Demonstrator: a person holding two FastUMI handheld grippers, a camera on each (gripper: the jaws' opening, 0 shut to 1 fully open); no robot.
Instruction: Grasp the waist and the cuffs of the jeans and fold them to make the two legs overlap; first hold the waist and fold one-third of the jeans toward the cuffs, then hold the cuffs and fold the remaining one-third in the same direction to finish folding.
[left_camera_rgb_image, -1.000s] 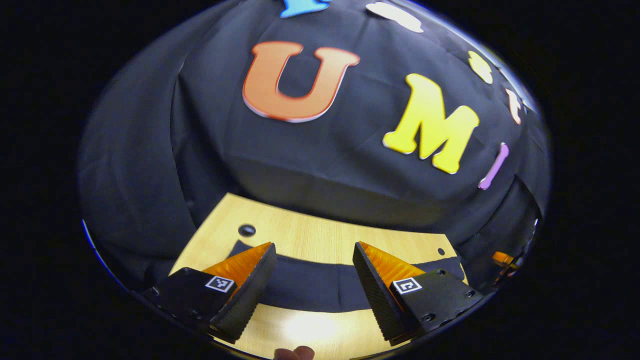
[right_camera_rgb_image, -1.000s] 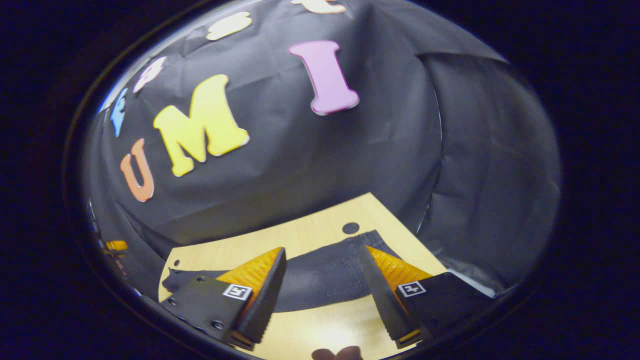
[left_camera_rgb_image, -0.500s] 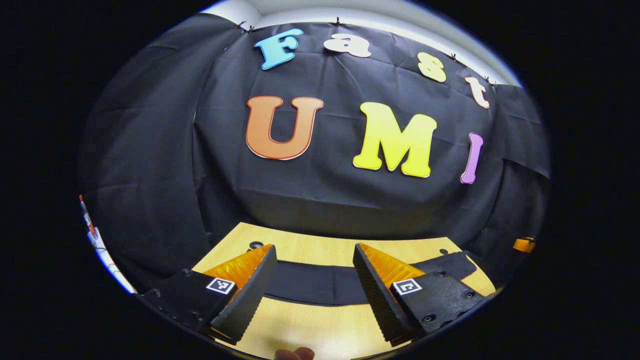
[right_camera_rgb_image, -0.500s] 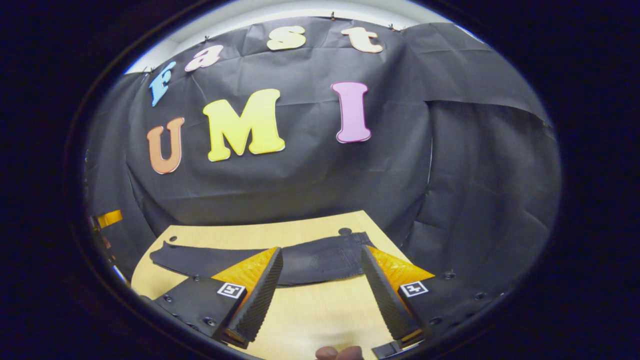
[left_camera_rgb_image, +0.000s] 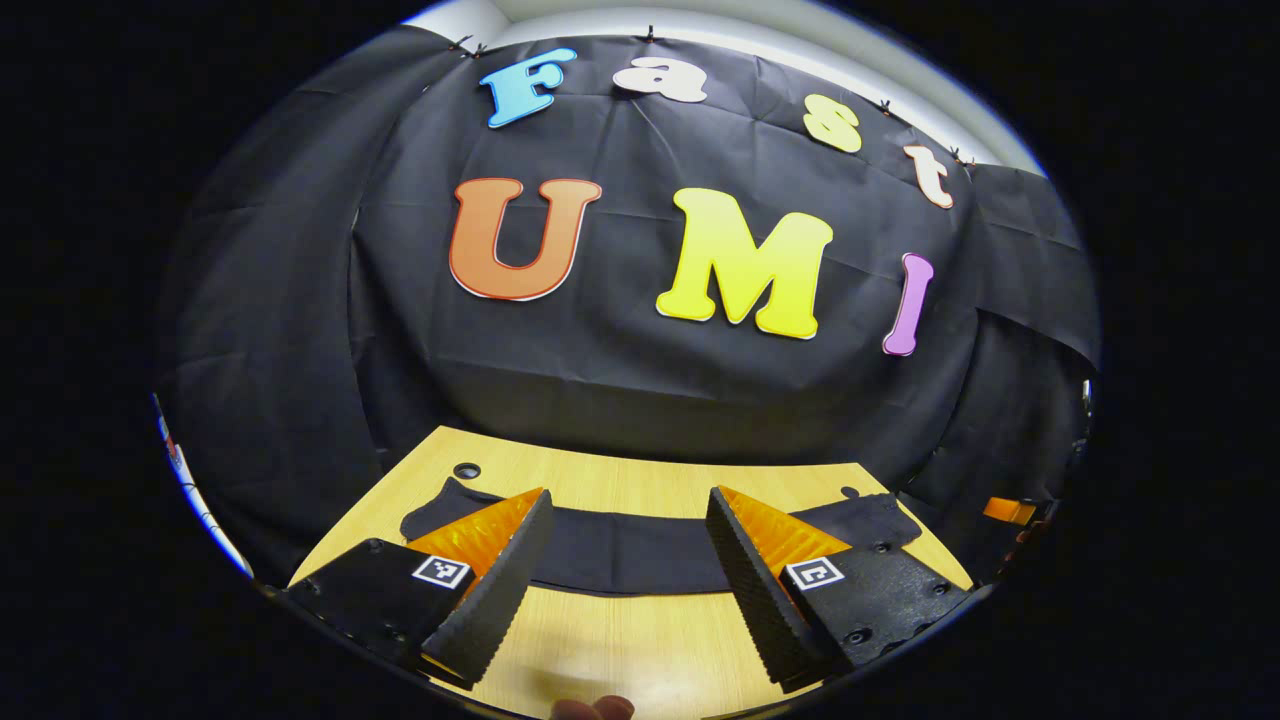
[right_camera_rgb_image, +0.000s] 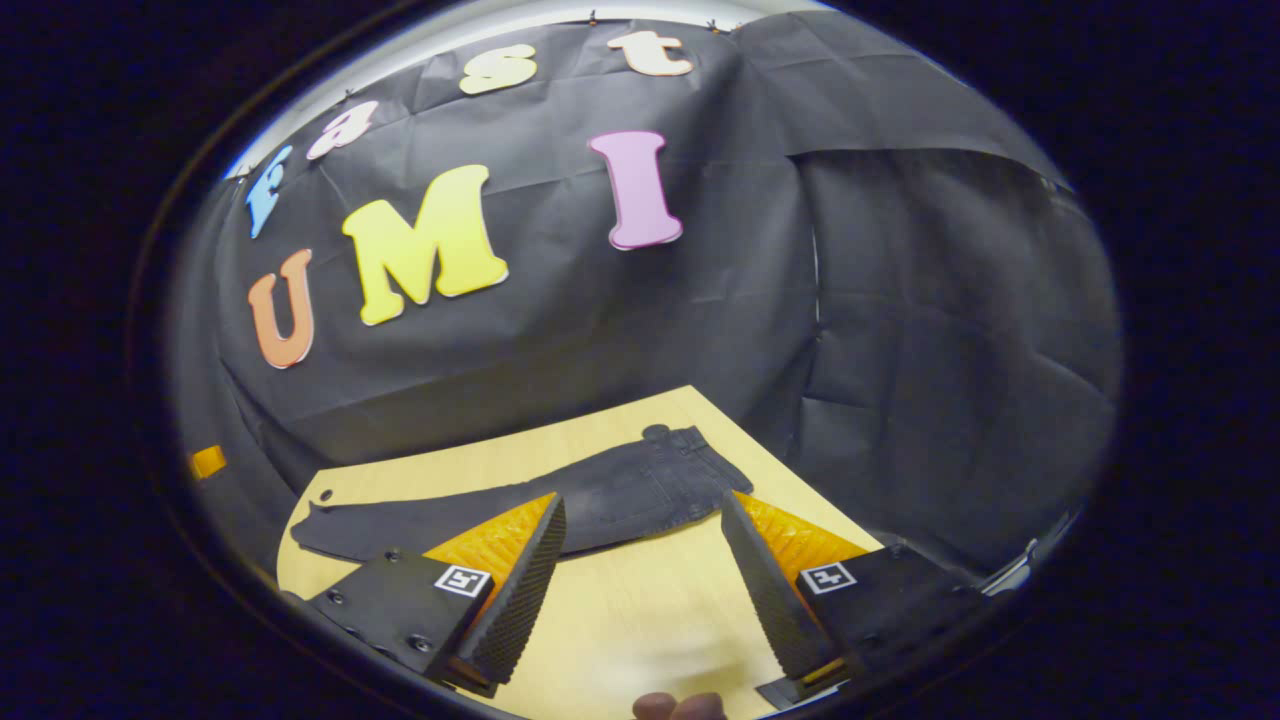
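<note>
Both cameras sit low over the counter's near edge, looking across it toward the booth's back wall. The left gripper view faces the jeans squarely from mid-counter; the right gripper view stands nearer the right corner. Both share the counter and the jeans.

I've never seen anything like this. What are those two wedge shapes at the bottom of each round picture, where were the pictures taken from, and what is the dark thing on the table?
There is no robot here: a person holds a hand tool with two jaws in each hand. A small wide-angle camera rides on each tool and looks forward along its jaws, so the wedges are the left gripper and the right gripper seen from behind. Both stand open and hold nothing. On the wooden table lies a pair of dark jeans, spread out lengthwise and not yet folded, waist toward the right gripper's side. A fingertip of the person peeks in below.
</note>
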